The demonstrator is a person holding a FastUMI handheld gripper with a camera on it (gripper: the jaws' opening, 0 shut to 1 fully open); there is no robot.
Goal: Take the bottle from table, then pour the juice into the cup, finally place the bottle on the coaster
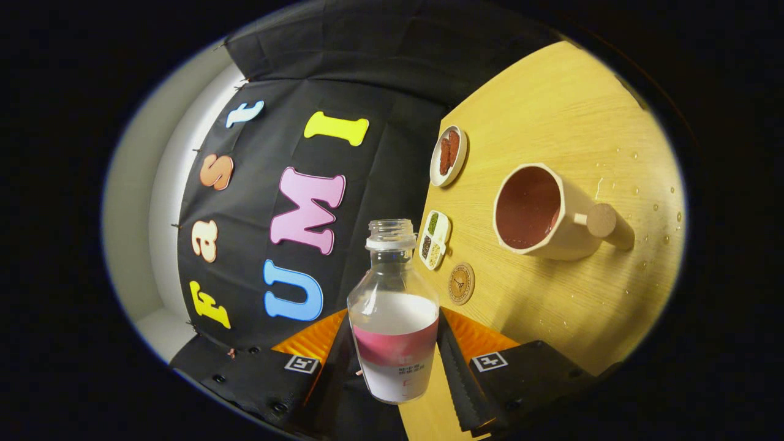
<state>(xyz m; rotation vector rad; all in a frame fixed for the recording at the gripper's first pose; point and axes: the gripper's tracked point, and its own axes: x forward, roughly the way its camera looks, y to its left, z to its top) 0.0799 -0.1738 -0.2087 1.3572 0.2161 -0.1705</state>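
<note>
My gripper [395, 361] is shut on a clear glass bottle [393, 306] with a pink and white label and no cap. The bottle sits between the fingers, its open neck pointing forward, and the whole view is rolled sideways. Beyond the fingers, a beige cup [539, 211] with a round wooden-ended handle stands on the wooden table [569, 110], with reddish juice inside. A small round wooden coaster [460, 283] lies on the table between the bottle and the cup, closer to the bottle.
A small divided dish [434, 239] of seeds lies beside the coaster. Farther off sits a round plate [448, 155] with brown pieces. Drops of liquid [649, 208] dot the table past the cup's handle. The booth's black wall runs along the table's far edge.
</note>
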